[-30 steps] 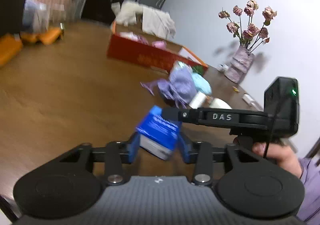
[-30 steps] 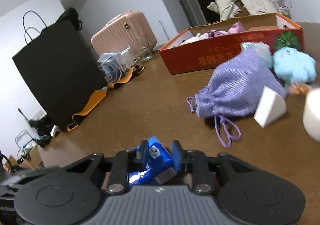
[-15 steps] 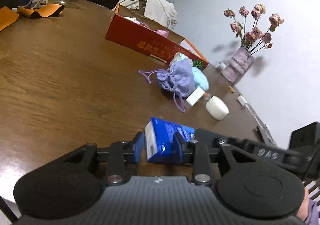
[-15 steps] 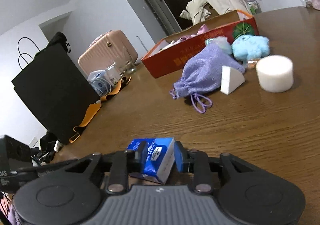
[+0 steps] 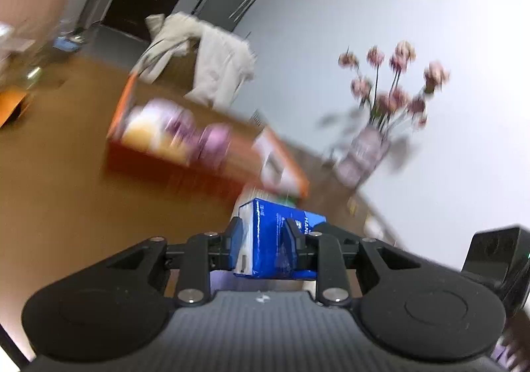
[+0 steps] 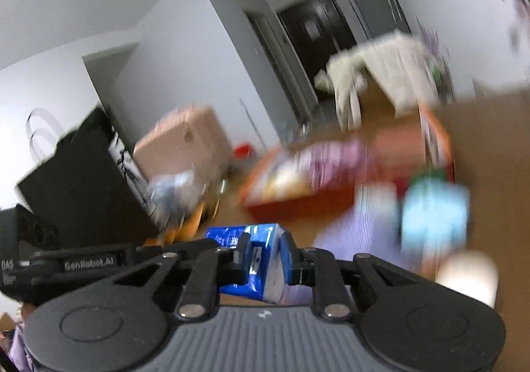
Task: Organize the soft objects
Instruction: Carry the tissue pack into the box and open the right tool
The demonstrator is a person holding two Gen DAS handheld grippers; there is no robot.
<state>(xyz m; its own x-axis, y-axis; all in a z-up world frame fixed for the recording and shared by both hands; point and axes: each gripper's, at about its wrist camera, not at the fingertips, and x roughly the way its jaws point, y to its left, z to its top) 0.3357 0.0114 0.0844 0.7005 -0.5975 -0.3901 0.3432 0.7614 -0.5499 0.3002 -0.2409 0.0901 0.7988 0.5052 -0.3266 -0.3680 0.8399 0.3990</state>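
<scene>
A blue tissue pack (image 5: 265,216) hangs above the wooden table, gripped from both ends. My left gripper (image 5: 265,233) has its pads pressed on the pack's sides, jaws still closing. In the right wrist view the same pack (image 6: 225,236) sits between the pads of my right gripper (image 6: 266,249), whose jaws are also closing. Ahead lies an open red box (image 5: 172,166) with pink and purple soft things inside. A purple pouch (image 6: 361,226), a light blue plush (image 6: 434,216) and a white round sponge (image 6: 467,276) lie on the table before the box (image 6: 298,206).
A vase of dried pink flowers (image 5: 367,150) stands at the table's far right by the wall. A cream coat (image 5: 212,67) hangs over a chair behind the box. A black bag (image 6: 82,180) and a pink suitcase (image 6: 185,140) stand at the left.
Both grippers have risen with the blue pack and swung toward the red box, which now looks closer. Both views are motion-blurred and tilted up.
</scene>
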